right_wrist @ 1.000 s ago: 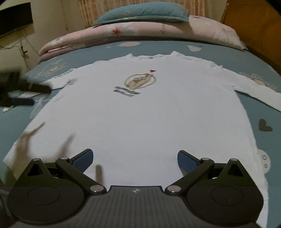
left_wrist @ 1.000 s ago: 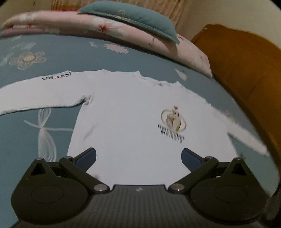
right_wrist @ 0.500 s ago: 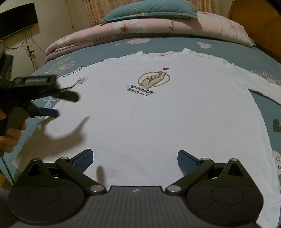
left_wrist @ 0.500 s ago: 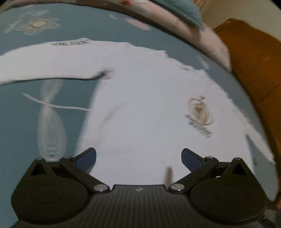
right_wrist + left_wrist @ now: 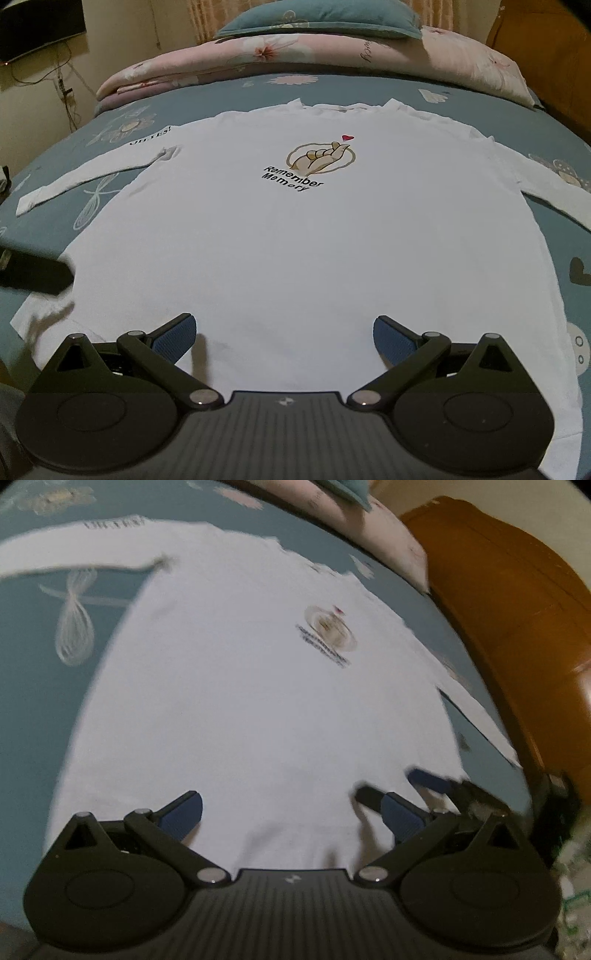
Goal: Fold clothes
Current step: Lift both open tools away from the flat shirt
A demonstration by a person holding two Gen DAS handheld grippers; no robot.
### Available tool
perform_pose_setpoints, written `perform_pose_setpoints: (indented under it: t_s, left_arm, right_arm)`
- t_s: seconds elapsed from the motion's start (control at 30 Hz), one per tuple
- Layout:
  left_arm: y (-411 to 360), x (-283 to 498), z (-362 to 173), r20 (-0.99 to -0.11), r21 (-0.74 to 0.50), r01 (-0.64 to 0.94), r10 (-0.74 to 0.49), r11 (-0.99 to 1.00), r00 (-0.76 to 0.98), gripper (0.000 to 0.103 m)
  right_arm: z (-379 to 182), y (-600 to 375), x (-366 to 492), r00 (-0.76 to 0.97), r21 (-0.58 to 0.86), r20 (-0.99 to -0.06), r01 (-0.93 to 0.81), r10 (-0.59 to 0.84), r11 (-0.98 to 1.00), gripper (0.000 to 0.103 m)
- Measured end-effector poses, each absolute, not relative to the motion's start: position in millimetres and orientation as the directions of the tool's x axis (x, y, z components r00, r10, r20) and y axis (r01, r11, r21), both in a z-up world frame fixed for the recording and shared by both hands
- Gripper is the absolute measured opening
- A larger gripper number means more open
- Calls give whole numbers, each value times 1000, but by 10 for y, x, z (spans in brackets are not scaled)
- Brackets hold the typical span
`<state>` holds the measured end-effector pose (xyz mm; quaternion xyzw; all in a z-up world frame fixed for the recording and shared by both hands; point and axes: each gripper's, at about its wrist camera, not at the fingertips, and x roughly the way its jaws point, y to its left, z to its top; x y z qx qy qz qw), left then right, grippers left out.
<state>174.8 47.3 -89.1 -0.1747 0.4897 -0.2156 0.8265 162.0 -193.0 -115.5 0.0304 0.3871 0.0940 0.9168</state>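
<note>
Now both sets of jaws stand wide apart and hold nothing. The left gripper (image 5: pixel 291 814) has dropped and swung toward the hem of the white long-sleeved shirt (image 5: pixel 295 236); a second ago its camera took in the whole garment from farther back, and now the lower body of the shirt fills its view, blurred by the motion. The right gripper (image 5: pixel 284 338) hovers low over the hem near 6 o'clock, and its fingers also show in the left wrist view at about 4 o'clock, close to the shirt's lower right corner. In the right wrist view the dark shape of the left tool has slid down to 9 o'clock, at the shirt's lower left edge.

Outward, the shirt lies flat and face up on the blue flowered bed (image 5: pixel 480 107), sleeves spread to 9 and 3 o'clock, collar toward the pink quilt (image 5: pixel 295 51) at 12 o'clock. Nothing is folded yet; I judge both tools are closing on the hem corners for the first fold.
</note>
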Motion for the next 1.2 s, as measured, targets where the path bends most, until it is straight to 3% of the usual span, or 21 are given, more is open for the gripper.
perform_pose_setpoints:
  t_s: [0.3,0.43,0.7,0.9,1.1,1.2]
  left_arm:
    - [458,1484,-928,-778,-432,165,-459,887,428,102]
    - [318,1514,-797,-732,-463,209,-505,861,458,102]
    - [230,1502,-1037,-740,-505,167,-525,847,421,102]
    - [399,1353,-730,-674,-504,200,-528,840,517,102]
    - [250,1478,-692,-704,-431,209,-472,878,532,102]
    - [80,1574,-797,-721,-387,240,-454,890,523,102]
  right_arm:
    - [-1169,-2043,1523,673,123,-709,-179,213,976,103]
    - [-1218,-1936,1490,679,33,-714,-209,170,977,103]
    - [-1196,-1952,1411,687,-8,-710,-228,155,974,103]
    - [-1094,-2049,1273,740,-47,-668,-144,76,988,103]
    - [-1037,-2414,1223,763,26,-646,-21,33,999,103]
    - [-1095,-2642,1246,732,80,-680,34,29,996,103]
